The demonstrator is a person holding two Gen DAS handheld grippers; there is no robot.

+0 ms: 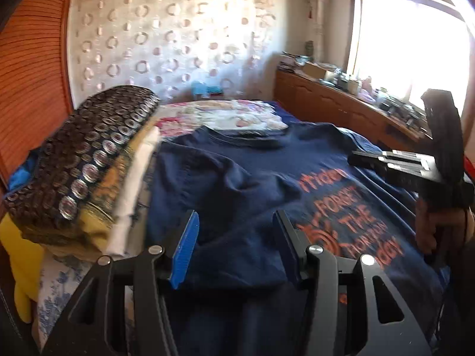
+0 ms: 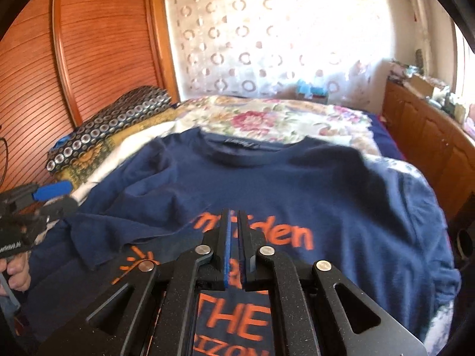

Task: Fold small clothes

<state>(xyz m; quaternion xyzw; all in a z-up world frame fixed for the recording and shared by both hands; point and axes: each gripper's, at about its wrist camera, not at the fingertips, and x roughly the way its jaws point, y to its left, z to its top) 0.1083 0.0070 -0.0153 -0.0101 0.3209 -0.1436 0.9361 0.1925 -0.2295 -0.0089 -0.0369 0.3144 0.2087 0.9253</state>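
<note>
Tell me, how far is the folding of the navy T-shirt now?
Done: the navy T-shirt lies spread on the bed, and its left sleeve is folded inward. In hand: nothing; the left tool is open and empty, and the right tool holds no cloth. Left: the right sleeve side and the lengthwise folds.

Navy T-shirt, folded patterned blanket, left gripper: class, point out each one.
Navy T-shirt (image 2: 341, 195): right wrist view, plain chest fabric.
Folded patterned blanket (image 1: 89, 154): left wrist view, top surface.
Left gripper (image 1: 237, 249): left wrist view, between fingertips.
</note>
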